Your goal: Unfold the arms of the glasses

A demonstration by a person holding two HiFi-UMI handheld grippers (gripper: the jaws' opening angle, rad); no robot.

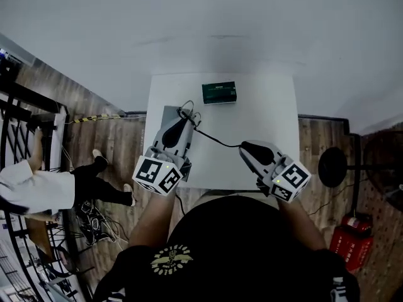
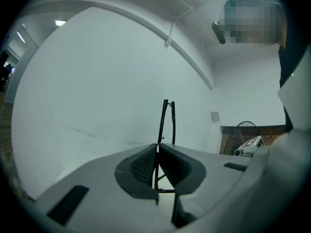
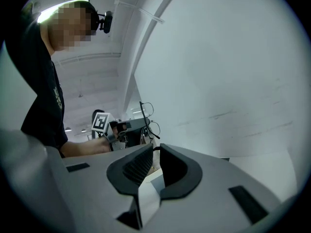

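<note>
One arm (image 1: 217, 140) was out, 2nd prob. not yet.
My L gripper (image 1: 186, 119) clamped the glasses (image 1: 189, 113); R gripper (image 1: 244, 148) pinched that arm's tip.

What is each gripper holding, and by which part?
The left gripper grips the glasses by the frame; right gripper seems to pinch one arm at its tip.

Part of the glasses (image 1: 189, 112) behind the left gripper (image 1: 181, 123); print on the green box (image 1: 219, 92) illegibly small.
</note>
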